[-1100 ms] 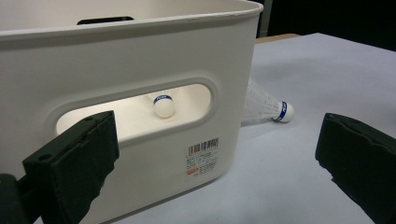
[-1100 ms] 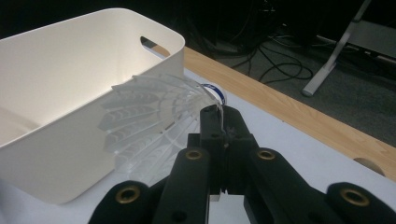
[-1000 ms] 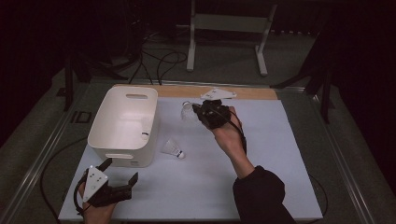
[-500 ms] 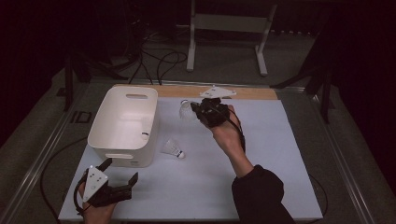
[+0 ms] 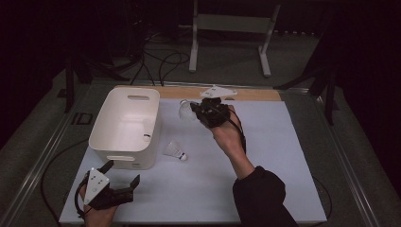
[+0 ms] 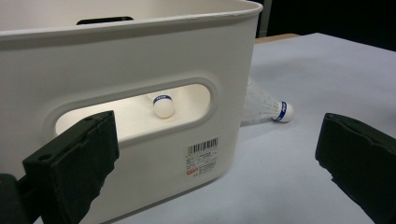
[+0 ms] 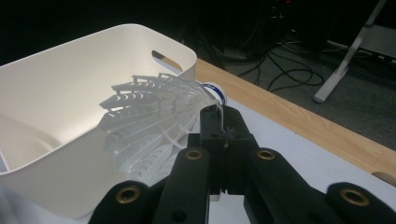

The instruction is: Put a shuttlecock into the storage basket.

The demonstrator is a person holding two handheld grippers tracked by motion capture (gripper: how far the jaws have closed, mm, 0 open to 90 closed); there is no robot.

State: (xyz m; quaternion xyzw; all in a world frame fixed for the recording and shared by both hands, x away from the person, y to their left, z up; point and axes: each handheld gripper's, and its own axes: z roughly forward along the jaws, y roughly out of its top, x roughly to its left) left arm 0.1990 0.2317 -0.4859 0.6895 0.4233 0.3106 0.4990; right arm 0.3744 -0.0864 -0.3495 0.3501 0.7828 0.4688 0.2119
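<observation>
The right gripper (image 5: 201, 109) has its jaws clamped on the skirt of a white shuttlecock (image 7: 154, 121), whose feathers fan out to the left of the fingertips, just beside the white plastic bin (image 5: 124, 124). The left gripper (image 5: 124, 174) rests with jaws wide apart and nothing between them; beyond its fingers, a second shuttlecock (image 6: 266, 105) lies on the table next to the bin, and a third (image 6: 162, 103) lies inside it.

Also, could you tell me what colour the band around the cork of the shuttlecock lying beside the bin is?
Blue, on the shuttlecock's white cork; clearest in the left gripper view.
</observation>
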